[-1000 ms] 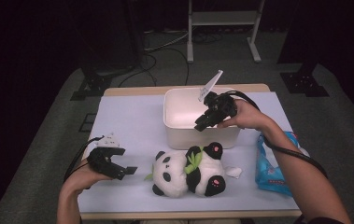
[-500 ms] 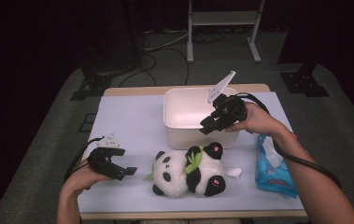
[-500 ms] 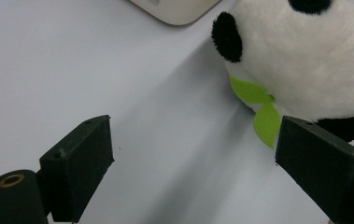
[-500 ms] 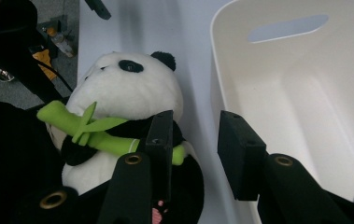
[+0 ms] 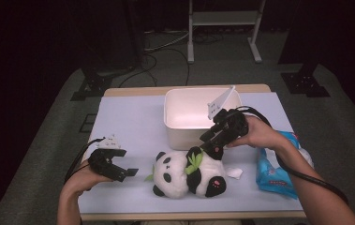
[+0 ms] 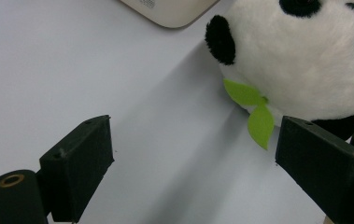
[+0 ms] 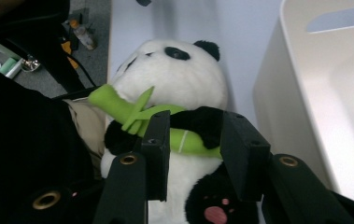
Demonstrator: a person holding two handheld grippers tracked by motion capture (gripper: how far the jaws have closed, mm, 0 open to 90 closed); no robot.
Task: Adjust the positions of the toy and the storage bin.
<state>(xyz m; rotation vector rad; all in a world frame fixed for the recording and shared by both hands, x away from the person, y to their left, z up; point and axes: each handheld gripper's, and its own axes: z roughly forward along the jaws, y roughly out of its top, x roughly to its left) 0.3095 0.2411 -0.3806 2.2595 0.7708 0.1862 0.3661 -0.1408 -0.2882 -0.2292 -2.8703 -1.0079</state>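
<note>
A black-and-white panda plush holding a green bamboo stalk lies on its back on the pale tabletop, in front of a white bin. My right gripper hovers just above the panda's body. Its jaws have just been opening, and they stand open on either side of the panda's black arm and the stalk without pressing on them. My left gripper rests open on the table to the panda's left, with bare table between its jaws and the panda's head just beyond.
A blue pack of wipes lies at the table's right edge under my right forearm. A small white scrap sits beside the panda's feet. The table's left half is bare.
My right gripper has come off the bin's near rim, toward me and down over the panda, and its jaws have spread wider. The left gripper has stayed put.
</note>
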